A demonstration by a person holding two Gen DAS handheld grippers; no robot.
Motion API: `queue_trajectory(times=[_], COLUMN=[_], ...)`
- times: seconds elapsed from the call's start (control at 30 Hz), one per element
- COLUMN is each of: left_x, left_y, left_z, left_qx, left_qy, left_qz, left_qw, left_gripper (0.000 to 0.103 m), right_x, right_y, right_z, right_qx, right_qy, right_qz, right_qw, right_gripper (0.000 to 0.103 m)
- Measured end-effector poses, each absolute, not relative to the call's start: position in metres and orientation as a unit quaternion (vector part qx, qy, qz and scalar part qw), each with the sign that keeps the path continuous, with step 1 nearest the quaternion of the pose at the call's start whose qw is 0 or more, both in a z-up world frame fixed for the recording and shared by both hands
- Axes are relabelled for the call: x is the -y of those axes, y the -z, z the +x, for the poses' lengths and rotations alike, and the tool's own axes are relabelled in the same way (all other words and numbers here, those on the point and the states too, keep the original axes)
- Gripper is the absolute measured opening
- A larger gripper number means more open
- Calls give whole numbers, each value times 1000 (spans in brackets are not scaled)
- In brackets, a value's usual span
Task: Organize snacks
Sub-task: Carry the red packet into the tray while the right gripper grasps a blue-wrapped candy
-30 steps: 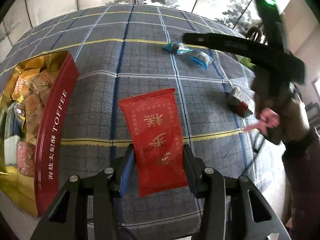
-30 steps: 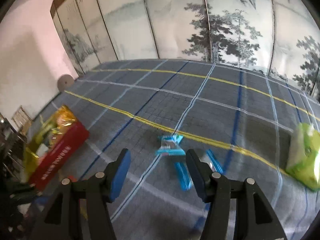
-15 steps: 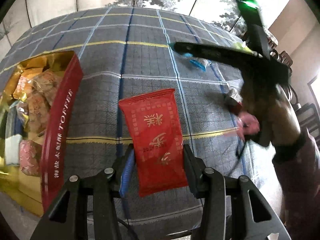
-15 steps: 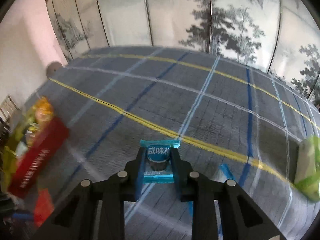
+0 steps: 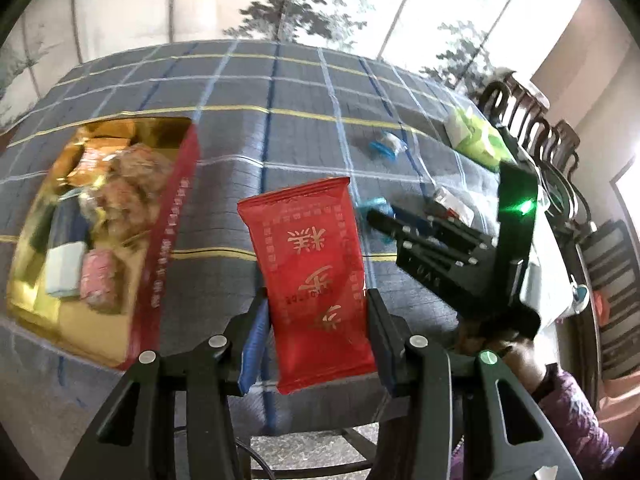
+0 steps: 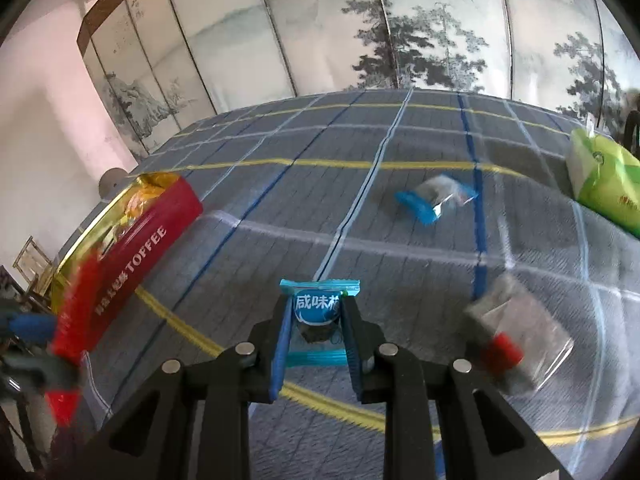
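The left gripper (image 5: 316, 320) is clamped on a red snack packet (image 5: 310, 276), lifted clear of the checked tablecloth (image 5: 240, 80); the right gripper (image 6: 316, 328) has just closed its jaws and now pinches a small blue-wrapped sweet (image 6: 318, 312). The step looks like carrying both pieces to the box. Ahead and to the left of each gripper sits the open red toffee box (image 6: 136, 264), already holding sweets. Next, each should swing left over its rim, then let go. Farther ahead lies another blue sweet (image 6: 434, 198), beyond it a green pack (image 6: 604, 184)
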State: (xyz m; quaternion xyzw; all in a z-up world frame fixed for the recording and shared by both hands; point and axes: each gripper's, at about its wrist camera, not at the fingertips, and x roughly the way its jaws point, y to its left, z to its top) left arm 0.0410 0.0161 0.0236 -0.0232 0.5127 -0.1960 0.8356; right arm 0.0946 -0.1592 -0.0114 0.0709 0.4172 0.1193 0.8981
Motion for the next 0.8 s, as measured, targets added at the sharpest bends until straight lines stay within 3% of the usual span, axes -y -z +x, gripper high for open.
queue_trajectory(times=[0.53,0.8], left_x=[-153,-184], left_y=[-53,-46], left_z=[33,46], left_qx=[-478,-475], left_qy=[55,26], left_qz=[-46,-52], left_qw=[875,878], left_gripper=[42,42], right_x=[152,151], right_y=[15,15], right_z=[84,84], right_qx=[-407,-407], right_qy=[-113,-113], right_qz=[67,67], right_qw=[904,904], right_gripper=[25,25])
